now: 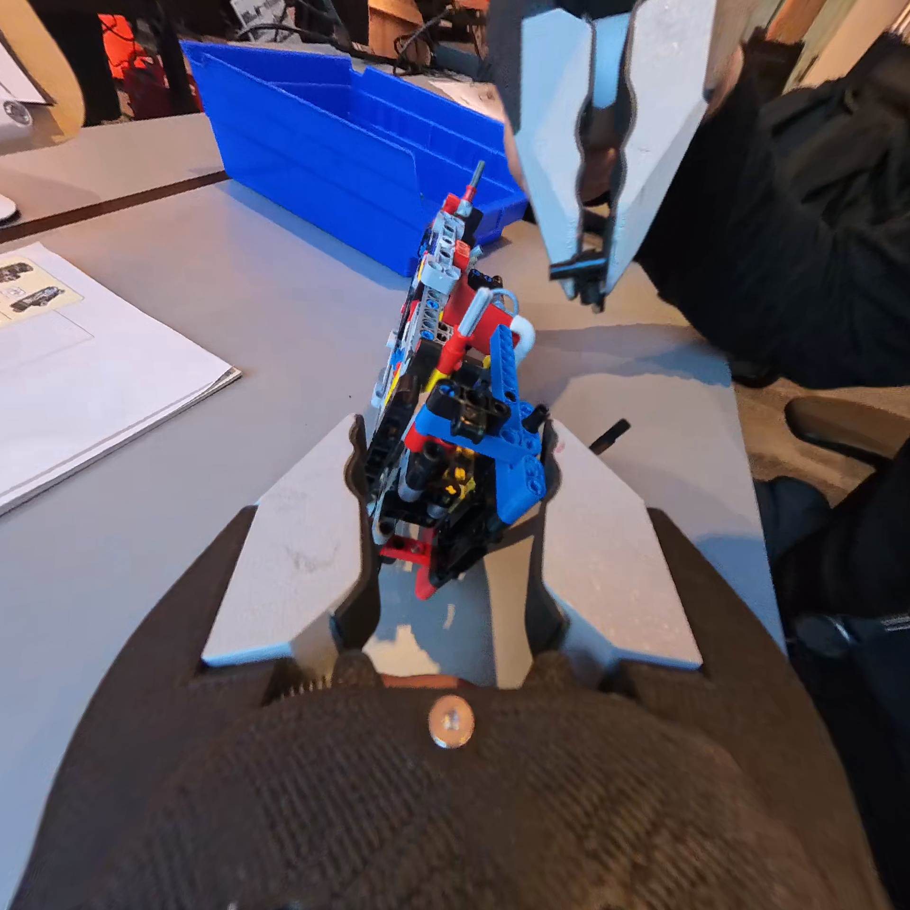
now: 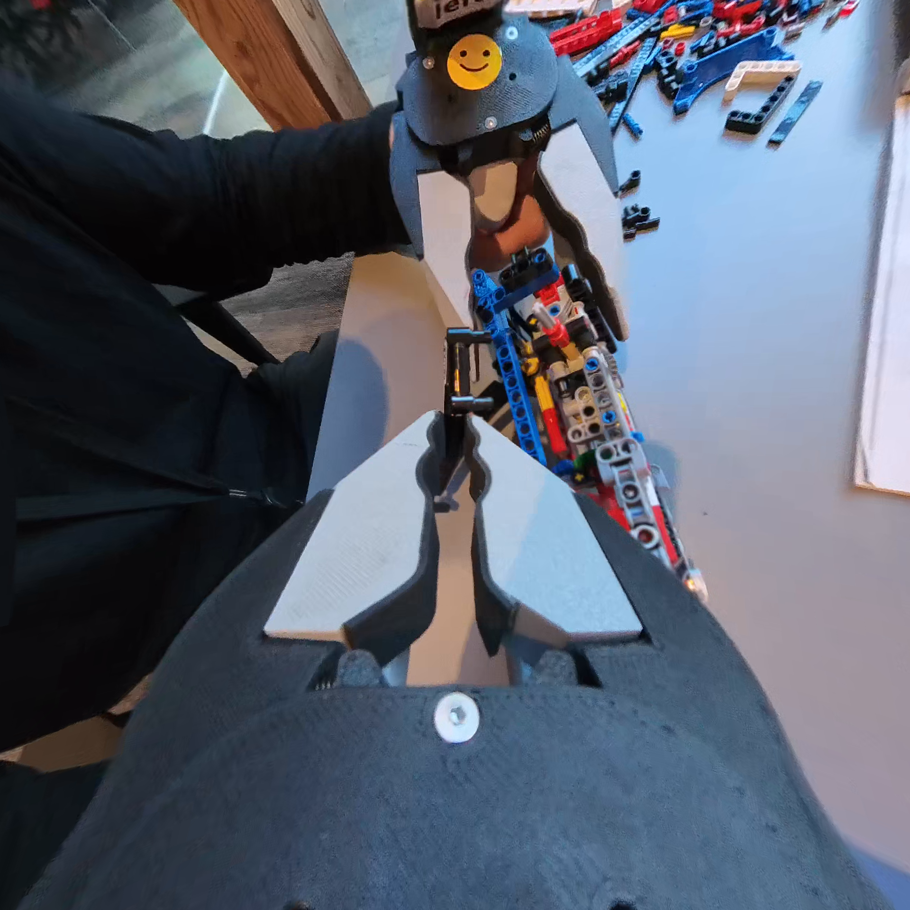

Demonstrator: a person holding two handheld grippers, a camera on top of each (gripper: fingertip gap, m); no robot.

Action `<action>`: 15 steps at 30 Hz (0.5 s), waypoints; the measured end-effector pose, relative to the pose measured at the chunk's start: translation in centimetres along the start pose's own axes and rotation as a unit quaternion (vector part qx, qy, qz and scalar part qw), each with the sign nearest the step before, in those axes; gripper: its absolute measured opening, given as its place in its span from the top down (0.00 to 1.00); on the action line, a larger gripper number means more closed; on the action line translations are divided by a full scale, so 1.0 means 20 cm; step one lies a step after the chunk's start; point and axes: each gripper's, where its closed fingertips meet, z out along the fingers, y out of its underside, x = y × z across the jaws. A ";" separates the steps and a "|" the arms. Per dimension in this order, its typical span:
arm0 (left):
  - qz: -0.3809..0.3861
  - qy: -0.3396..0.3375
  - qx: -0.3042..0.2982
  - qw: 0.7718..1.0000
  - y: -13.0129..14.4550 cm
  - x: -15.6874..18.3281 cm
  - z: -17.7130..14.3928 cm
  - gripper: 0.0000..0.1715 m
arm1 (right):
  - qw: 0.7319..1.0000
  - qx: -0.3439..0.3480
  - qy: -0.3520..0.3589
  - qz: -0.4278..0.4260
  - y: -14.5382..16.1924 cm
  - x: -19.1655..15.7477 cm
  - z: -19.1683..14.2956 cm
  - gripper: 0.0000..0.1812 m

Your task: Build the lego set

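Note:
A partly built Lego Technic model (image 1: 443, 344) in blue, red, black and grey is tilted up off the grey table (image 1: 197, 492). My left gripper (image 1: 453, 426) is shut on its lower end. In the right wrist view the model (image 2: 581, 404) runs lengthwise, with the left gripper (image 2: 541, 320) gripping its far end. My right gripper (image 2: 454, 421) is shut on a small black Lego piece (image 2: 463, 364) and holds it just left of the model's blue beam. In the left wrist view the right gripper (image 1: 586, 290) hangs to the model's right, apart from it, with the black piece (image 1: 576, 268) at its tips.
A blue bin (image 1: 344, 147) stands behind the model. An instruction booklet (image 1: 74, 369) lies at the left. A loose black pin (image 1: 608, 436) lies by the table's right edge. A pile of loose Lego pieces (image 2: 689, 49) lies farther off. A person's black sleeve (image 2: 197, 197) is close by.

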 end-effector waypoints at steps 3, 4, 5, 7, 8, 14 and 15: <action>0.020 0.000 -0.007 1.000 0.01 0.00 0.00 0.60 | 0.999 -0.040 -0.003 0.020 0.06 0.02 0.06 0.98; 0.021 0.002 -0.004 1.000 0.01 0.00 0.00 0.60 | 0.999 -0.048 -0.003 0.020 0.08 0.02 0.07 0.98; 0.022 0.003 -0.001 1.000 0.01 0.00 0.00 0.60 | 0.998 -0.053 -0.007 0.019 0.09 0.01 0.08 0.98; 0.030 0.003 0.004 1.000 0.02 0.01 0.00 0.60 | 0.998 -0.067 -0.004 0.019 0.11 0.01 0.10 0.98; 0.041 0.001 0.001 0.999 0.02 0.02 0.00 0.60 | 0.997 -0.076 -0.001 0.016 0.12 0.01 0.11 0.98; 0.083 -0.007 -0.009 0.996 0.06 0.04 0.00 0.60 | 0.988 -0.153 0.002 0.011 0.17 -0.01 0.16 0.98; 0.085 -0.007 -0.007 0.996 0.06 0.04 0.00 0.60 | 0.987 -0.163 0.001 0.010 0.18 -0.02 0.17 0.98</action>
